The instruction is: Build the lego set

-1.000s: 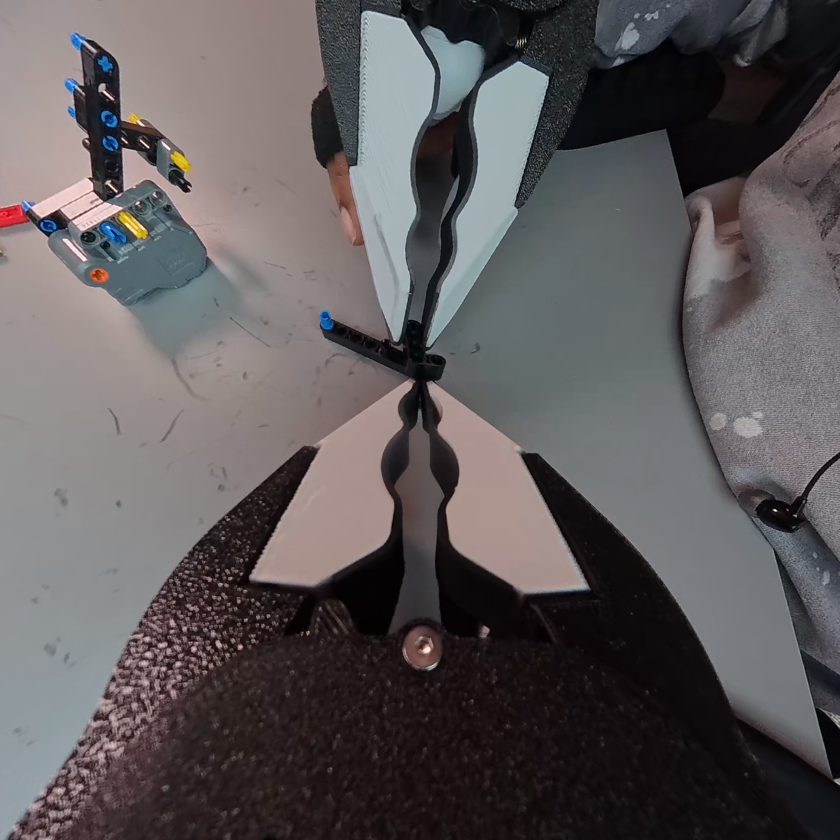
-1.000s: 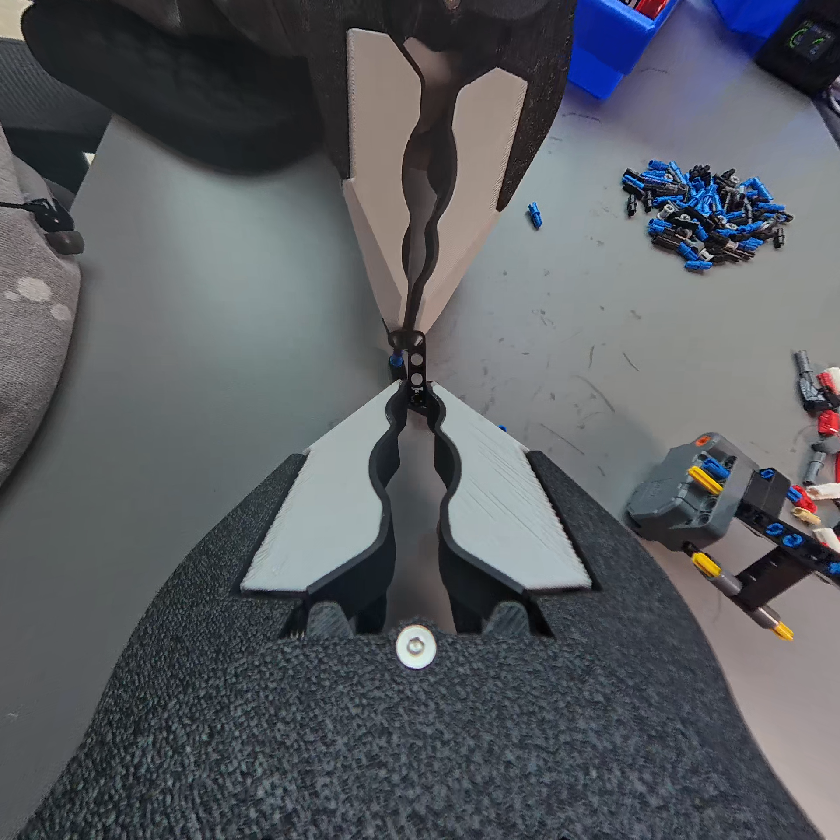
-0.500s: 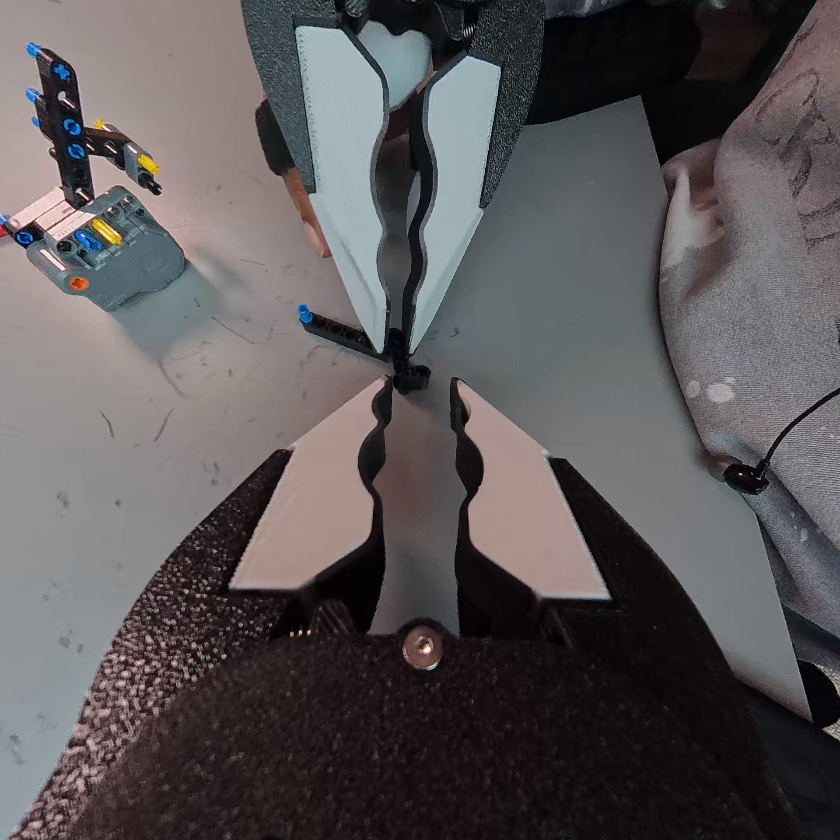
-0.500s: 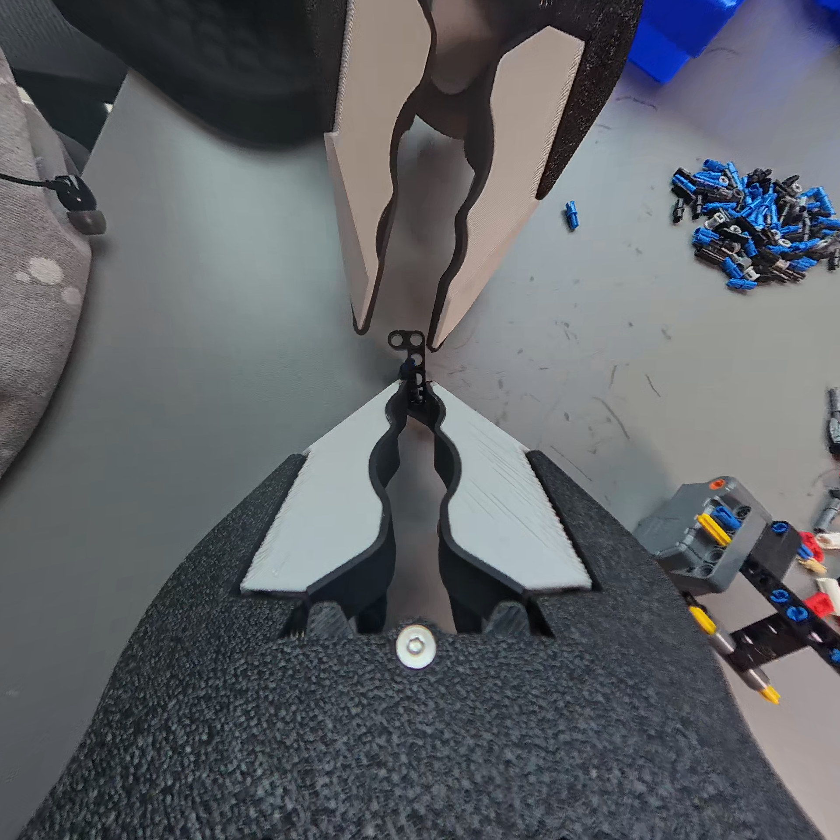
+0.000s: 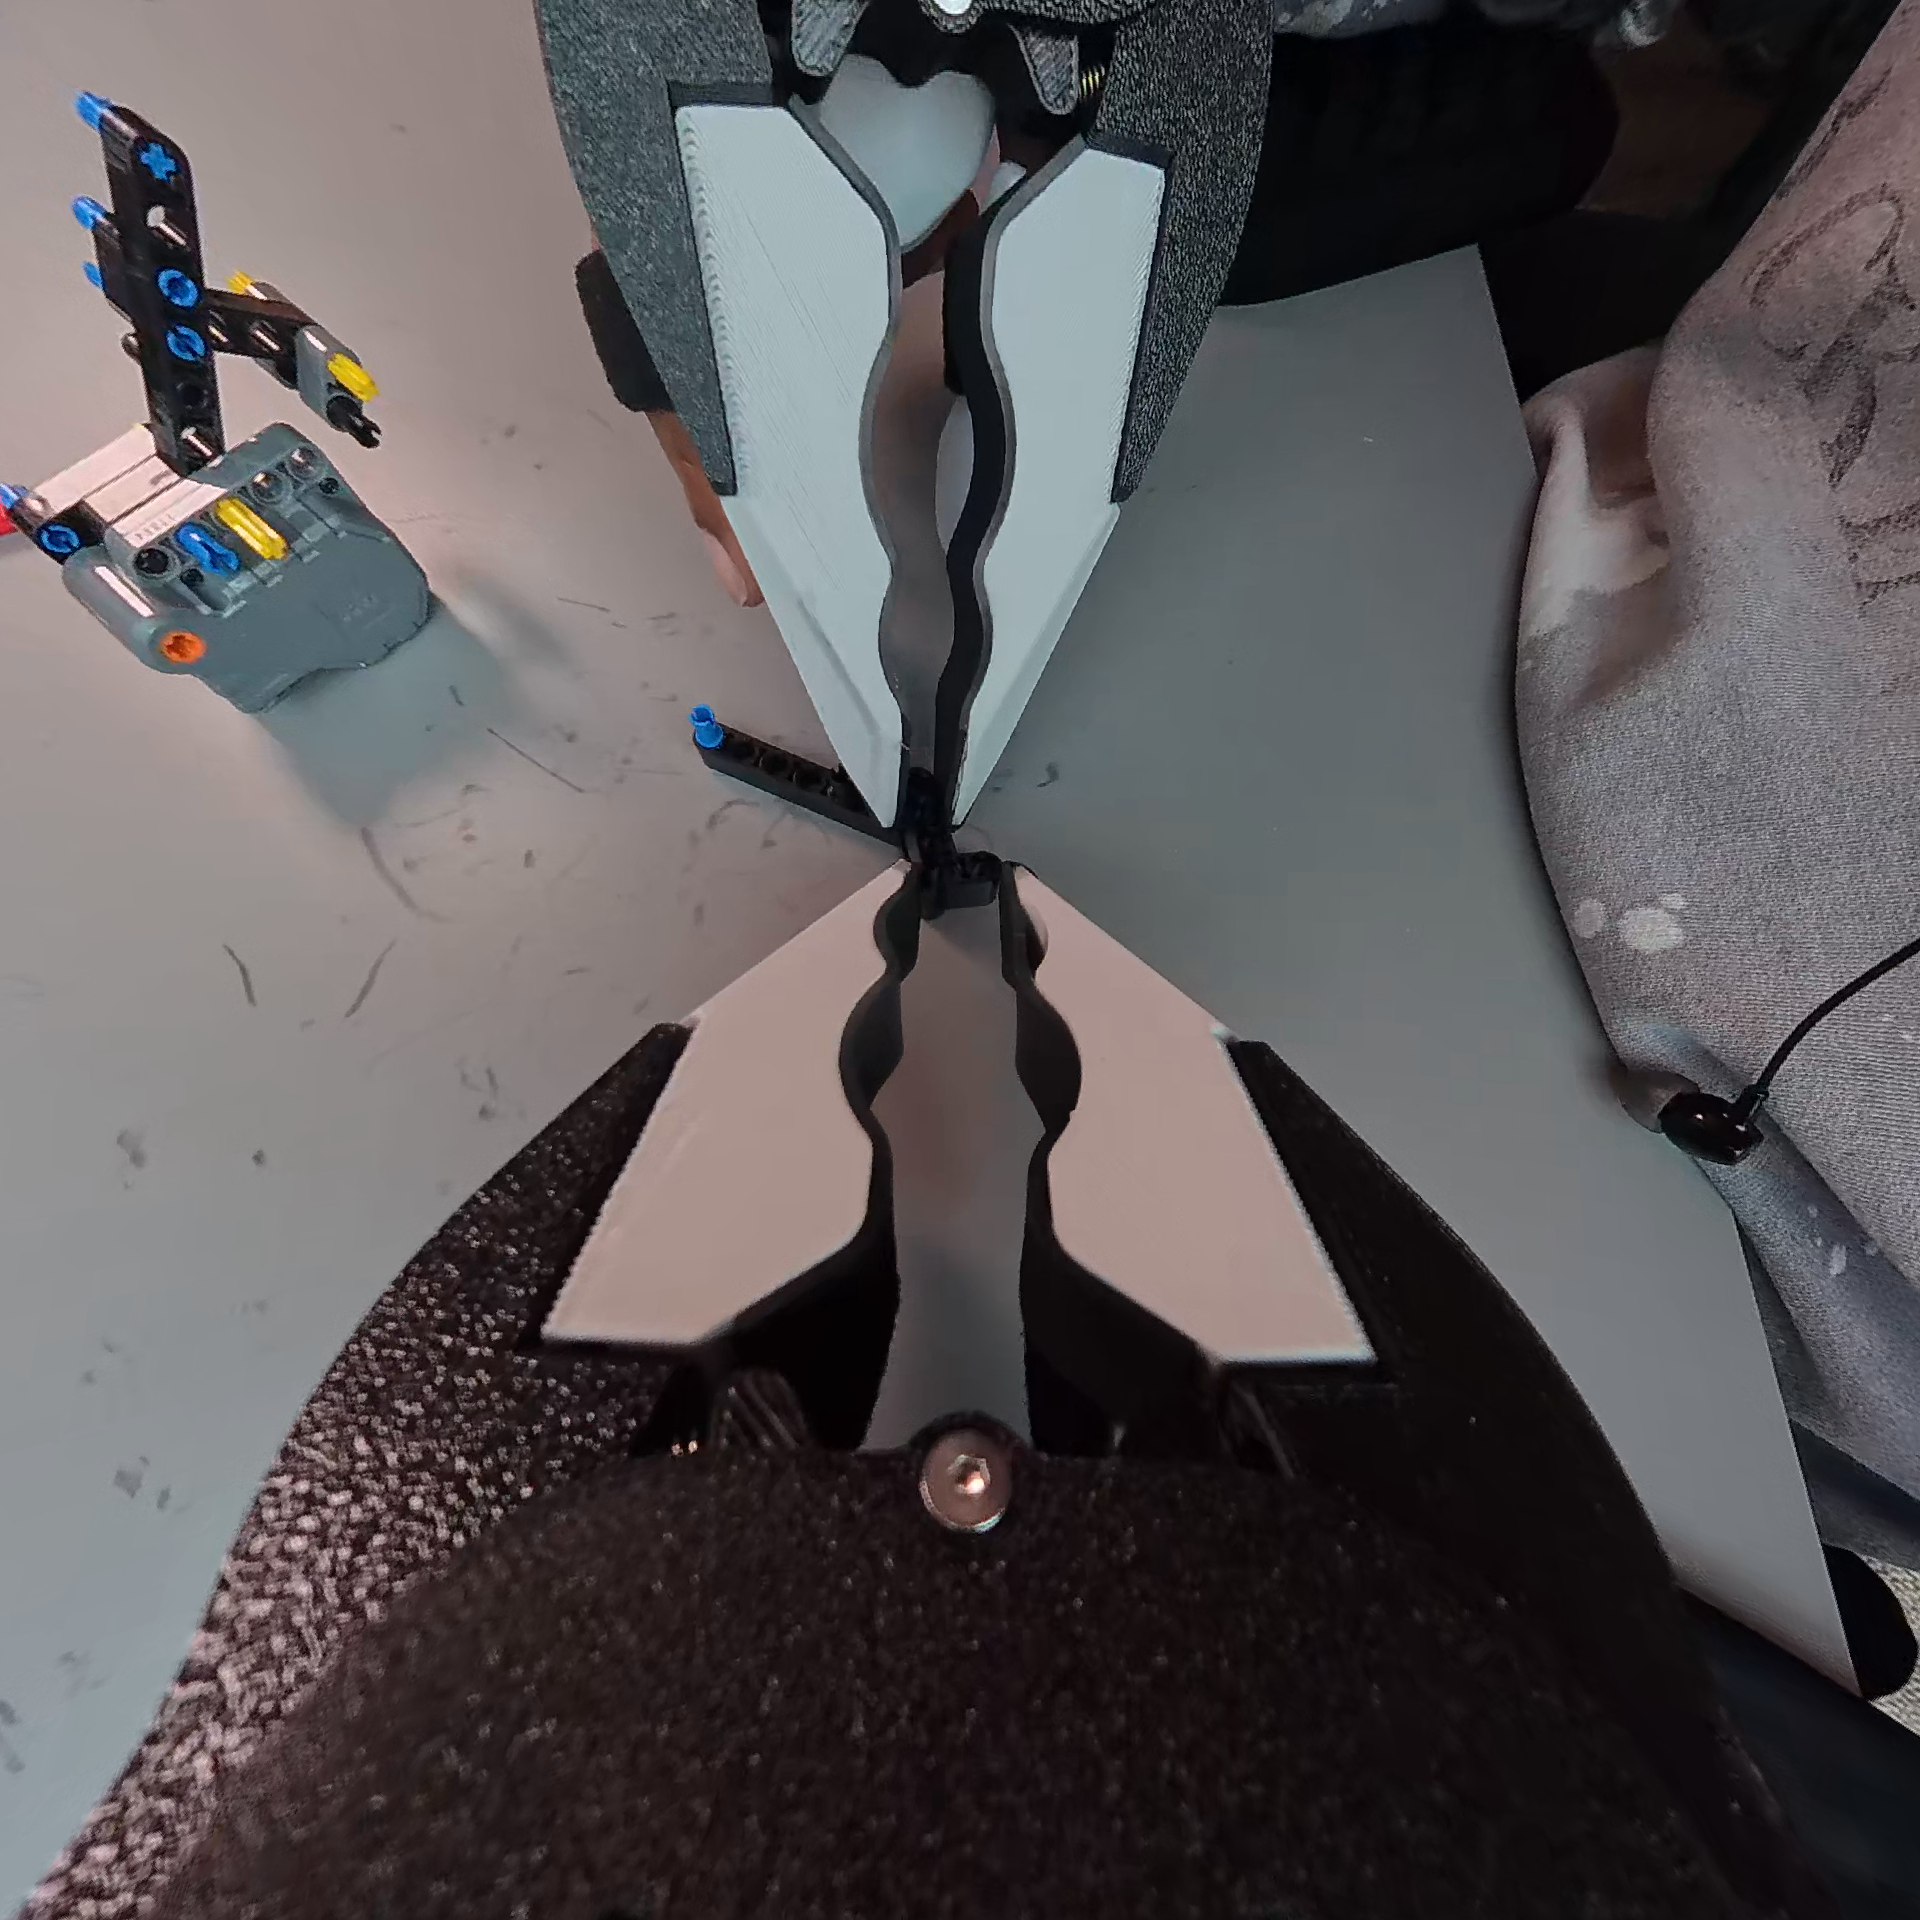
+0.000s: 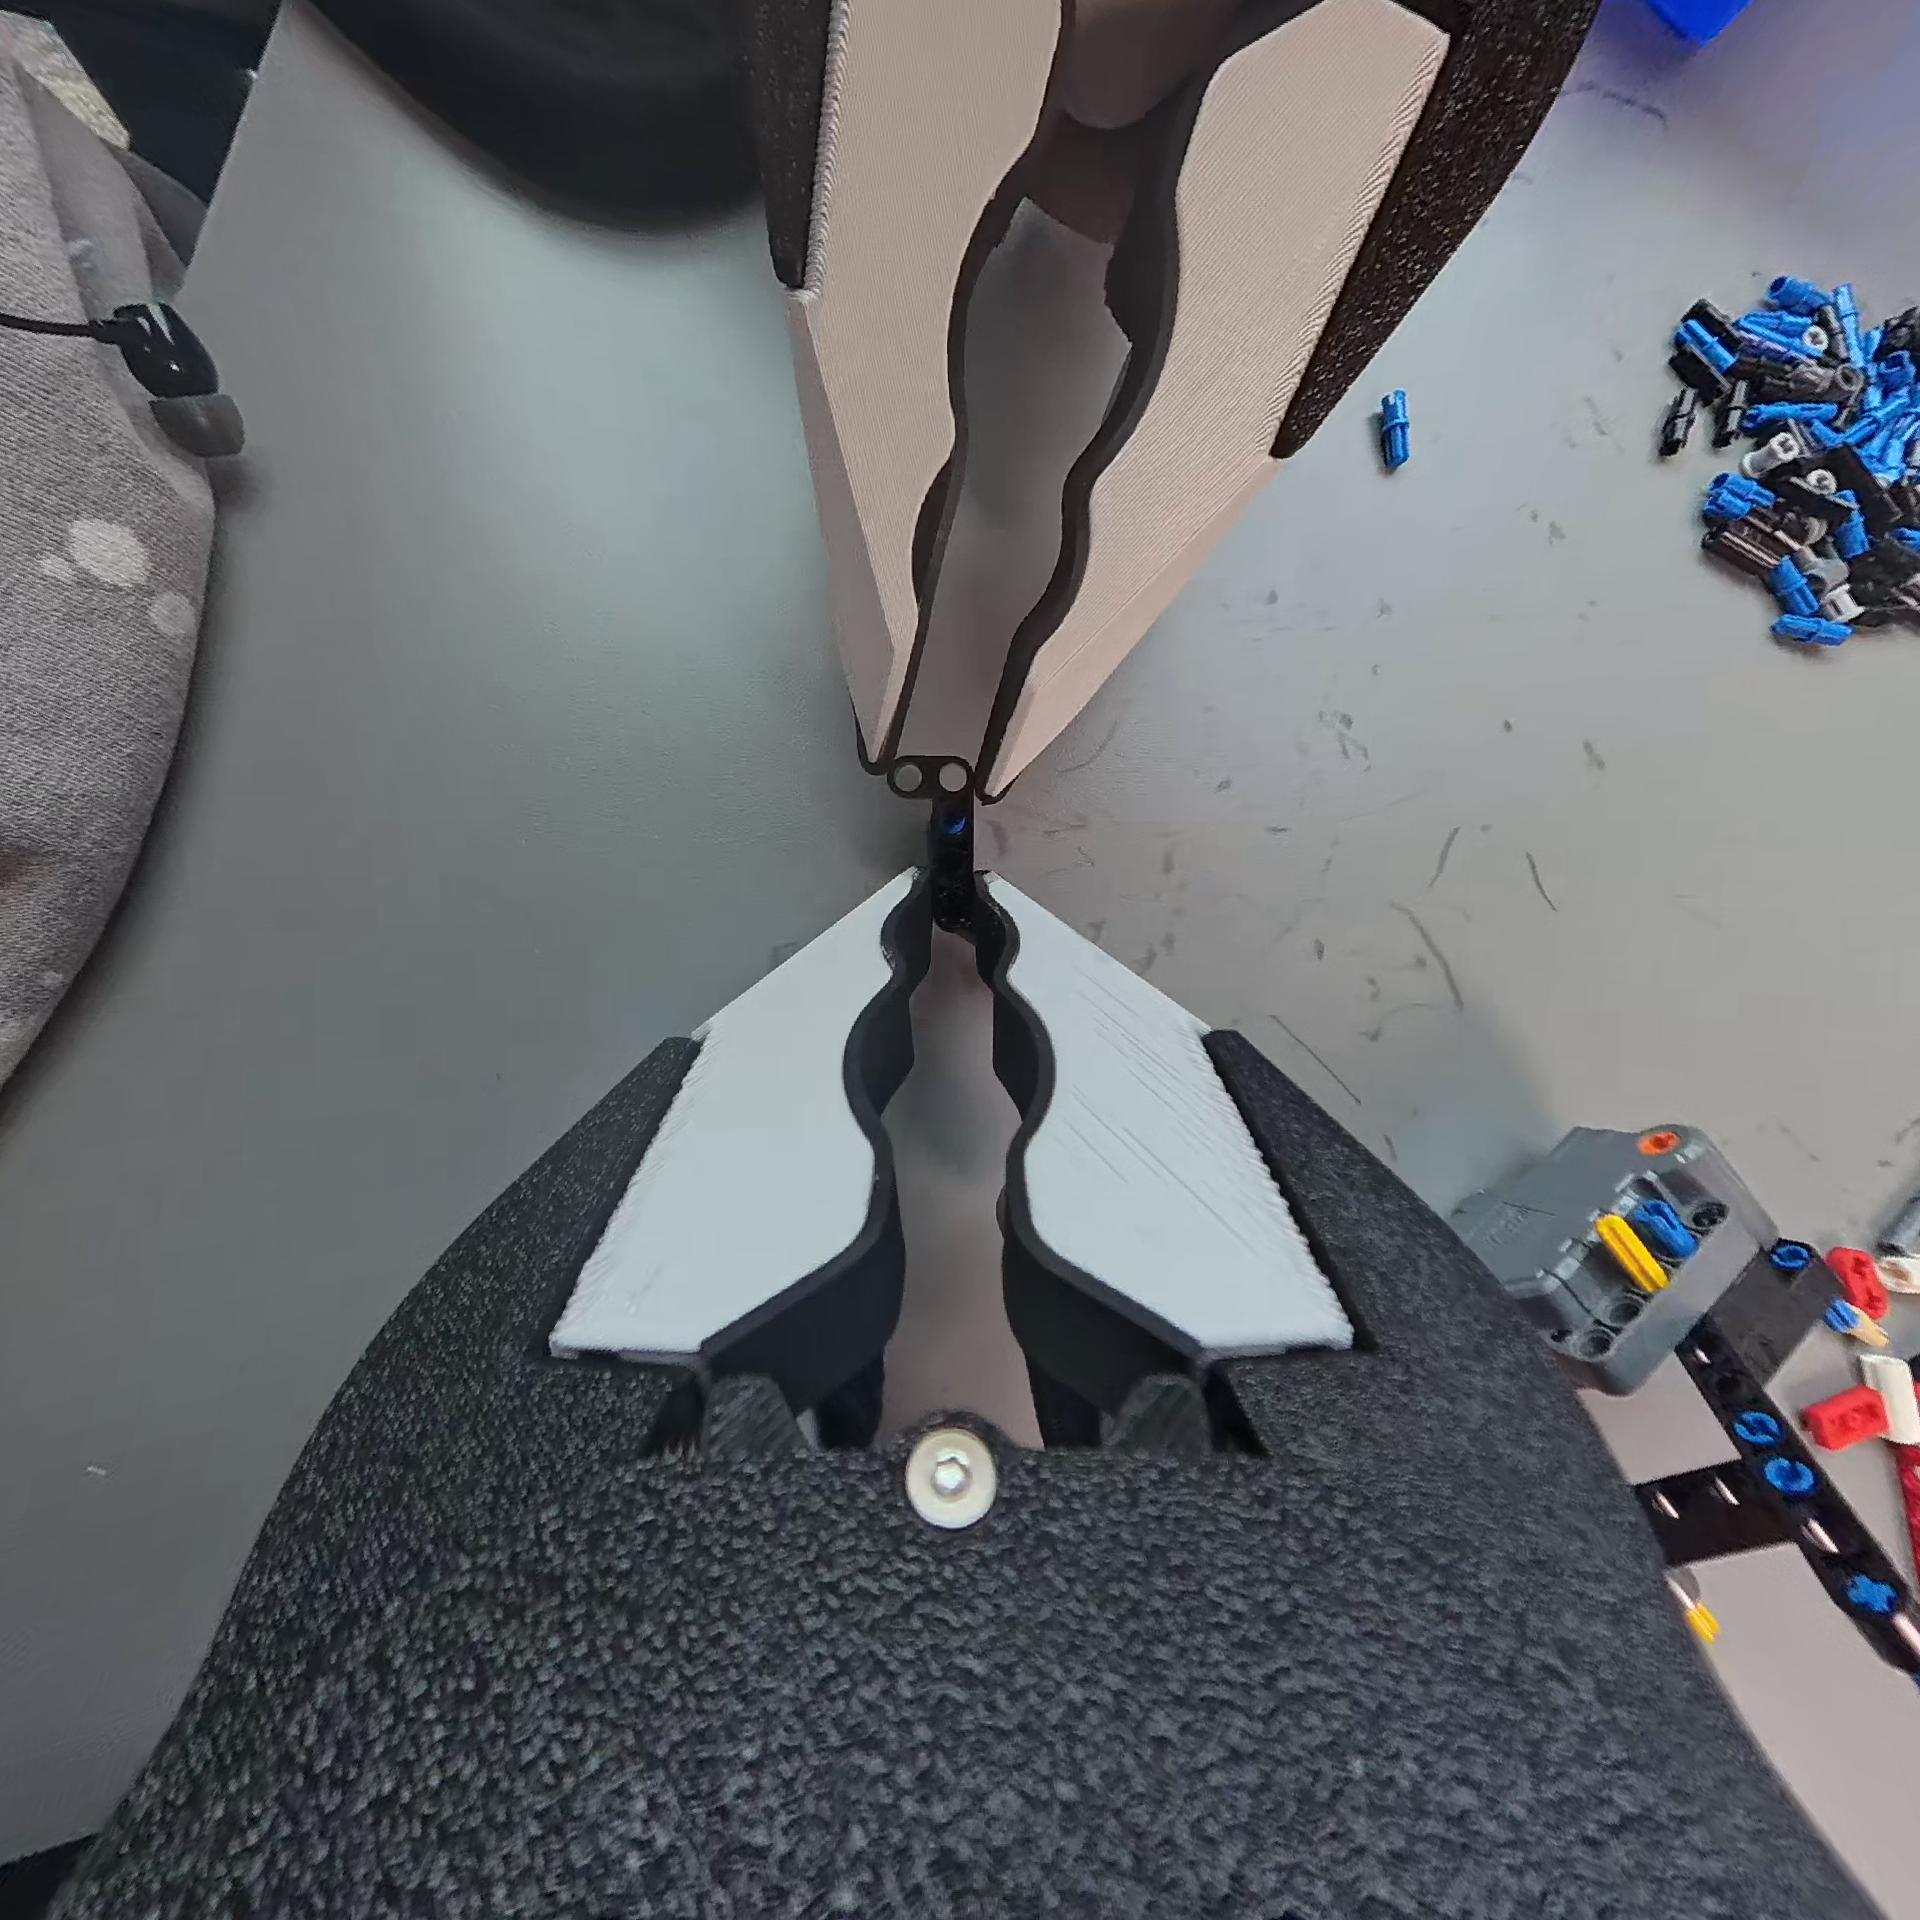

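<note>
Left wrist view: left tongs [image 5: 951,883] apart, tips straddling end of black lego beam [image 5: 790,774] w/o clamping. Right tongs [image 5: 925,790] clamped on beam, held above bench [image 5: 312,1039], near its edge by a person's grey clothing. Right wrist view: grey motor assembly [image 6: 1621,1257] twd opposite side, pin pile [image 6: 1808,468] beyond.

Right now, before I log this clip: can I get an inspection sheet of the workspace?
Surface: grey table, scuffed.
Job's things: black beam with end pin; grey motor assembly.
Clutter: pin pile, loose blue pin, red and white pieces.
Tools: right tool shut on the black beam; left tool flanks its two-hole end, contact unclear.
Cables: black cord on the grey garment.
Surroundings: a person's grey garment at the table edge.
</note>
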Demonstrator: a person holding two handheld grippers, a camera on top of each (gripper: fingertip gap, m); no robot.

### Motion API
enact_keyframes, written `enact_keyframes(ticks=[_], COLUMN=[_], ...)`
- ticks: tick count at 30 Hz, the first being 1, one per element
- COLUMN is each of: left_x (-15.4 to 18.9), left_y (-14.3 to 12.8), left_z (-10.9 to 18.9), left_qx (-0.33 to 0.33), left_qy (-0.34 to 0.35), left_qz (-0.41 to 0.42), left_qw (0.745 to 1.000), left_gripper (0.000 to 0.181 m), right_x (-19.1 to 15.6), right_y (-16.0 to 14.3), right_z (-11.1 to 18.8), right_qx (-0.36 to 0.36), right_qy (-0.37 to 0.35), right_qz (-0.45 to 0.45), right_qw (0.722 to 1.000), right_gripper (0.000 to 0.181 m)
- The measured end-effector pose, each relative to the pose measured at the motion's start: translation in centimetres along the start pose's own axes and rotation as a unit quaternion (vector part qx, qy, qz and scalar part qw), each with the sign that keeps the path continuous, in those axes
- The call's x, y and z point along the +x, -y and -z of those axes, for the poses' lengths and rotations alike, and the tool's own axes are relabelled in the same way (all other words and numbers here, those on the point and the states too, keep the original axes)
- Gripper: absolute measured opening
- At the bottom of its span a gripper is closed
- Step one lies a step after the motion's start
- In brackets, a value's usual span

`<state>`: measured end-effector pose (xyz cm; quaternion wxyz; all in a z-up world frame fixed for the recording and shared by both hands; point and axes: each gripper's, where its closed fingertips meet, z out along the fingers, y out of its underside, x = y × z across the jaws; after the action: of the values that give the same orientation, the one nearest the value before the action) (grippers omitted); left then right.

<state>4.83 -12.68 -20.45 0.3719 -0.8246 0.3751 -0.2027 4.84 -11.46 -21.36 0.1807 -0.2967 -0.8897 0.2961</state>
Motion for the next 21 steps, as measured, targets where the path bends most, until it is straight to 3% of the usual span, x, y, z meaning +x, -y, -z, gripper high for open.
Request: enact_keyframes(ticks=[21], left_x=[-0.18], left_y=[-0.12], left_z=[-0.16], left_qx=[0.004], left_qy=[-0.008], left_qz=[0.016], left_qw=[1.000], left_gripper=[0.014], right_x=[0.26], right_y=[0.79], right_z=[0.77], right_qx=[0.060], right_qy=[0.002], right_qz=[-0.027], right_qw=[0.998], right_gripper=[0.008])
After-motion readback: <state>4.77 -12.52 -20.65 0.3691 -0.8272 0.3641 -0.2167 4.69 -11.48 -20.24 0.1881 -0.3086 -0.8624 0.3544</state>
